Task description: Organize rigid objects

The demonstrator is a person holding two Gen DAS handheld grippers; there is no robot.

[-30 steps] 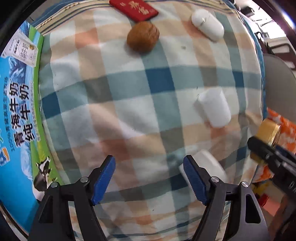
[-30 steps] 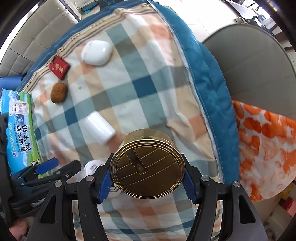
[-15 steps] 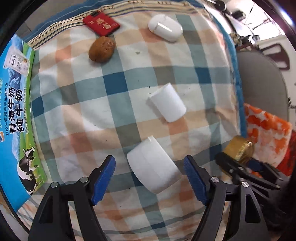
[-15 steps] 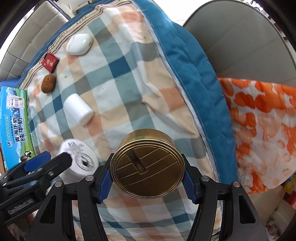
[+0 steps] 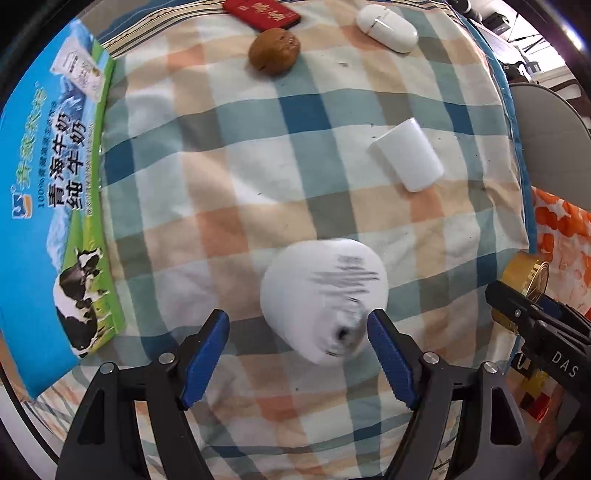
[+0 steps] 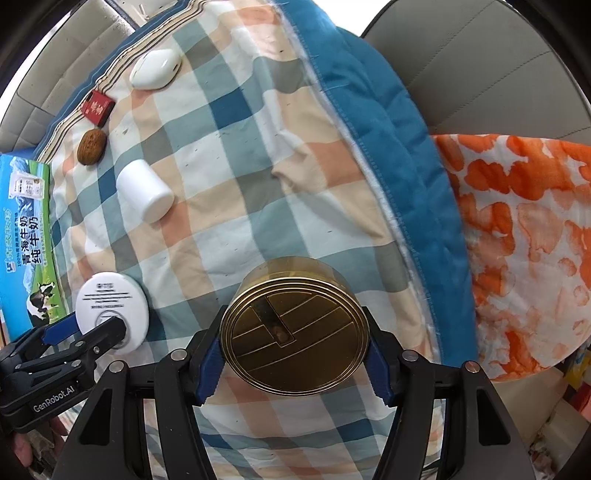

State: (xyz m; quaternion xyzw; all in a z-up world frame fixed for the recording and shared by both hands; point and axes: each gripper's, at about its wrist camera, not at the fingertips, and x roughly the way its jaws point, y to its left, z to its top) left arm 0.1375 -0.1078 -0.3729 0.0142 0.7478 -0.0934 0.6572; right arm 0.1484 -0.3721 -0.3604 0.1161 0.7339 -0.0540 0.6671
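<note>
A gold round tin [image 6: 295, 325] sits between the blue pads of my right gripper [image 6: 295, 332], which is shut on it above the plaid cloth [image 6: 258, 166]. In the left wrist view the tin [image 5: 524, 269] and right gripper [image 5: 517, 306] show at the right edge. A white round jar [image 5: 325, 295] appears blurred between the fingers of my left gripper [image 5: 297, 325], close to the right pad and clear of the left one; this gripper is open. From the right wrist view the jar [image 6: 110, 310] shows its printed face, with the left gripper [image 6: 81, 328] over its lower edge.
On the cloth lie a white cylinder [image 5: 406, 155], a walnut [image 5: 273, 51], a red packet [image 5: 262, 13] and a white oval case [image 5: 388, 27]. A blue milk carton box [image 5: 48, 206] borders the left side. A blue quilt edge [image 6: 369, 122], orange fabric [image 6: 517, 240] and a grey seat [image 6: 480, 62] lie to the right.
The white jar lay on its side ahead of my left fingers; now it sits between them, printed face up and blurred. My right gripper has shifted across the cloth with the tin.
</note>
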